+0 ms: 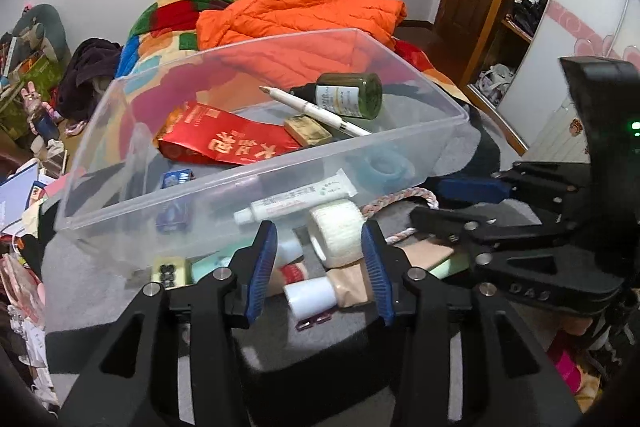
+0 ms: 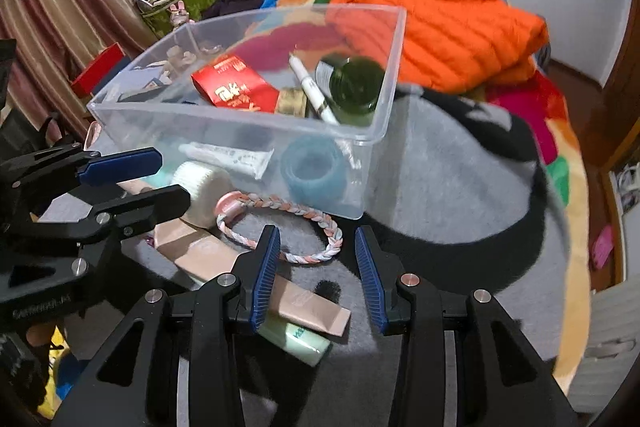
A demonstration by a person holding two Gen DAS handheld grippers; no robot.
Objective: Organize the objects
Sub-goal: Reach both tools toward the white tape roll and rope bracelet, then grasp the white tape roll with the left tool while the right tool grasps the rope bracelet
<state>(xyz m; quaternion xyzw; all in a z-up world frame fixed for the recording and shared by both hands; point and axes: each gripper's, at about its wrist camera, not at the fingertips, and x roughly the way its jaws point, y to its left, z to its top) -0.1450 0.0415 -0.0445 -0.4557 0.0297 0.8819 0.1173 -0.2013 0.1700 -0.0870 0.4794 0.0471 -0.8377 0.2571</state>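
Left gripper (image 1: 320, 267) spread, poised over white roll (image 1: 336, 231) and beige tube (image 1: 352, 287) beside clear bin (image 1: 120, 163); right gripper (image 2: 316, 275) spread, empty, near braided ring (image 2: 280, 227) on bed.

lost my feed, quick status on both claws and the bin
Both claws open, empty: left claw over white roll, right claw near braided ring. Clear bin part filled. Nothing blocking.
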